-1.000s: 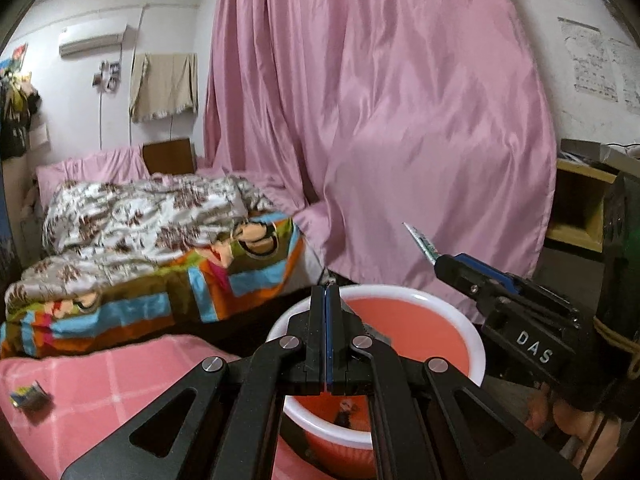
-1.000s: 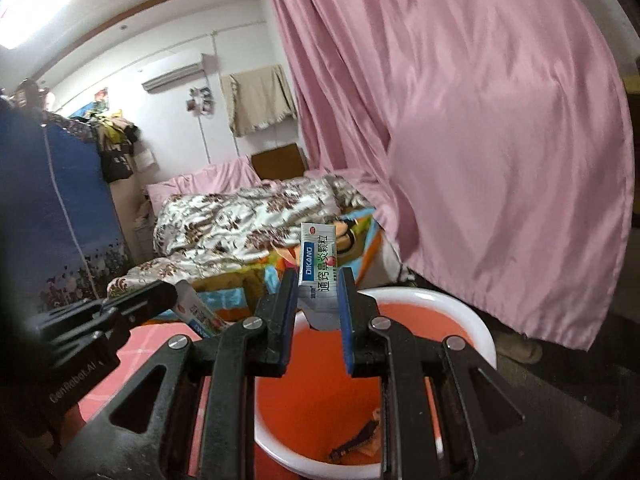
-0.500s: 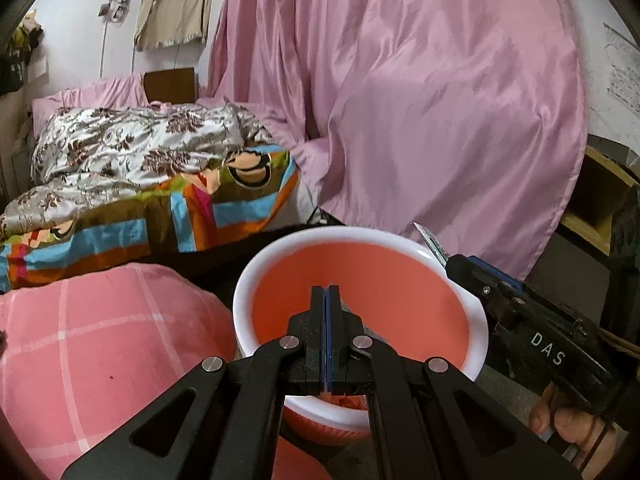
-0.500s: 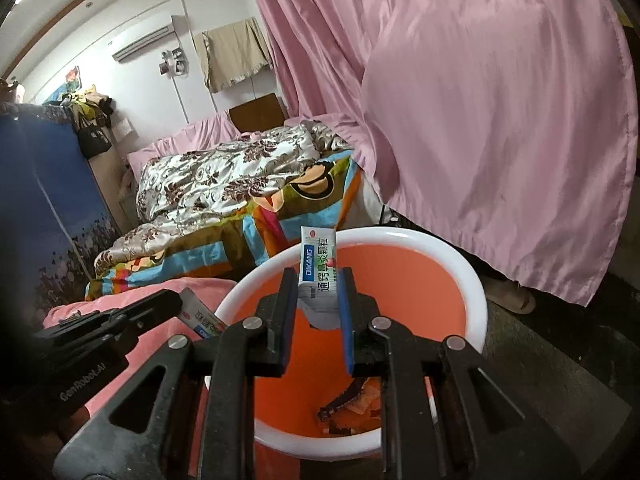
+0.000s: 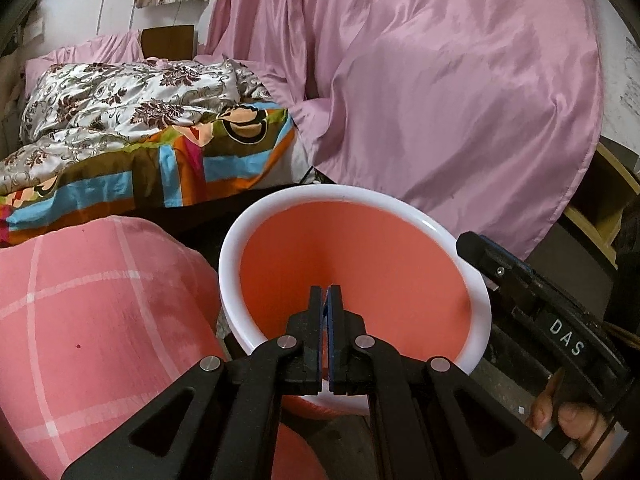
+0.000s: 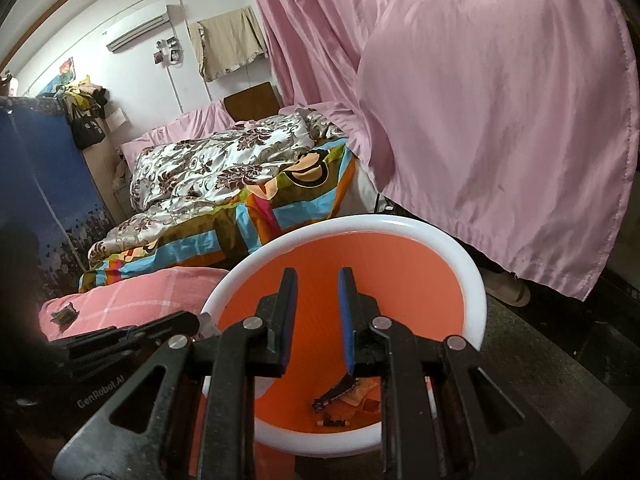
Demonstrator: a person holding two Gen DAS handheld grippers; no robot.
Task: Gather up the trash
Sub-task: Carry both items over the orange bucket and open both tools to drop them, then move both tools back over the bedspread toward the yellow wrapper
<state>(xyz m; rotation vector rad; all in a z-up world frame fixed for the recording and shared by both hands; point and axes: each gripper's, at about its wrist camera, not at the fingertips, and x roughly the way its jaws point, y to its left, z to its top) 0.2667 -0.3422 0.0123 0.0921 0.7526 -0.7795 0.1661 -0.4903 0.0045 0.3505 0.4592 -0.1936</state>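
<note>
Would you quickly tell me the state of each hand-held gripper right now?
Left hand-held gripper: closed, nothing visible between its fingers, over the bin.
Right hand-held gripper: open and empty, over the same bin.

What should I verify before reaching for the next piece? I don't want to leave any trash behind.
1. Right gripper empty, jaws apart: ok.
2. Orange plastic bucket with white rim beneath right gripper: ok.
3. Dropped scraps lie on the bucket bottom: ok.
4. Left gripper over the bucket, jaws shut; whether it holds anything: cannot tell.
5. Small crumpled wrapper on pink checked cushion, uncollected: not ok.
</note>
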